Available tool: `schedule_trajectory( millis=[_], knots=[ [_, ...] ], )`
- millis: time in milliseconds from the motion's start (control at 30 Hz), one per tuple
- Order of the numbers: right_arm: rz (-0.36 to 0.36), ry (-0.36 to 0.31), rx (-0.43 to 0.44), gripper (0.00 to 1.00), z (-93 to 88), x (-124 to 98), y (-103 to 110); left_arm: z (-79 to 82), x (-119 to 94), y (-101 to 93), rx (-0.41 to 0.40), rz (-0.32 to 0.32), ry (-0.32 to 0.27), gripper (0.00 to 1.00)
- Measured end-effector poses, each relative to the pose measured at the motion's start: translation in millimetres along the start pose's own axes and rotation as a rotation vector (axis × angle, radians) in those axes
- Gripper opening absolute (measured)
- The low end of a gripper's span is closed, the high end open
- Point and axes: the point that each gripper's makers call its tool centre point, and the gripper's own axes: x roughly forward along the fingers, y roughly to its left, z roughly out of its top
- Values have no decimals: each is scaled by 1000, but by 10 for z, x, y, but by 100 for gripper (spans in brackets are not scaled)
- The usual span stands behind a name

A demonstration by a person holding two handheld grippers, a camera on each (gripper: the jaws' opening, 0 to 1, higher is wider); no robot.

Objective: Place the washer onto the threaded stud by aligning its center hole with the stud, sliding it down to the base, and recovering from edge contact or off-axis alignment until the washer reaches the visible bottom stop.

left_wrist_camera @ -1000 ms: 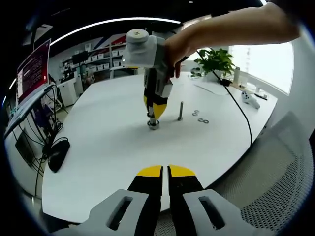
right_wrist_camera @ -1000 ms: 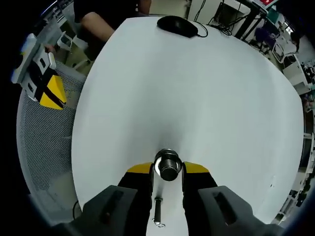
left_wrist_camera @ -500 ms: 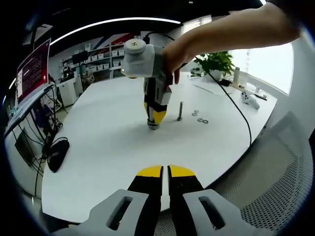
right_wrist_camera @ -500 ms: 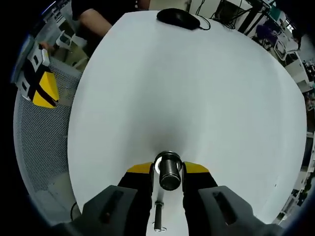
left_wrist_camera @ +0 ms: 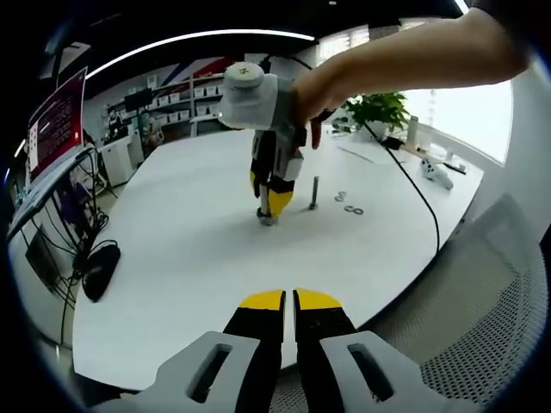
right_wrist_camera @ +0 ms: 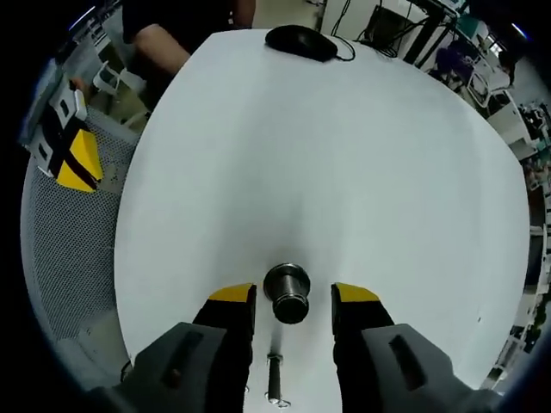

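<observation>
Beside stud (left_wrist_camera: 314, 194) on counter (left_wrist_camera: 189, 258): right gripper (right_wrist_camera: 292, 297) jaws now apart, metal cylinder (right_wrist_camera: 287, 292) released upright. Washers (left_wrist_camera: 345, 202) near stud, unplaced. Left gripper (left_wrist_camera: 288, 301) jaws together, idle.

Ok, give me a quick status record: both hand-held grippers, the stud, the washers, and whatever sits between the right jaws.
left hand-held gripper: shut, empty, off the table's edge
right hand-held gripper: open, jaws either side of the metal cylinder, gaps on both sides
metal cylinder: upright on the white table
threaded stud: upright beside the cylinder, no washer seen on it
washers: loose, flat on the table beyond the stud
</observation>
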Motion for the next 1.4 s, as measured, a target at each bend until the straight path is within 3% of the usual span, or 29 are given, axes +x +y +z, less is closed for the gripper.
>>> schedule_trajectory(
  millis=[367,633,800,1033,1133,1400],
  knots=[
    [-104,-204,78,45,84,-730,59,-33,11,-24,13,-10,27,1],
    [-142,-311,135,47,37,-1190,280,-52,9,-38,23,-14,41,2],
    [-173,-407,214,47,-56,-1465,449,-63,11,-44,30,-17,49,2],
    [-231,-491,372,47,-401,-1735,618,-55,9,-37,26,-15,44,3],
    [-251,-502,387,47,-505,-1813,668,-62,9,-45,28,-21,47,3],
    [-339,-579,528,46,-854,-2044,813,-64,7,-54,37,-26,48,3]
  ],
)
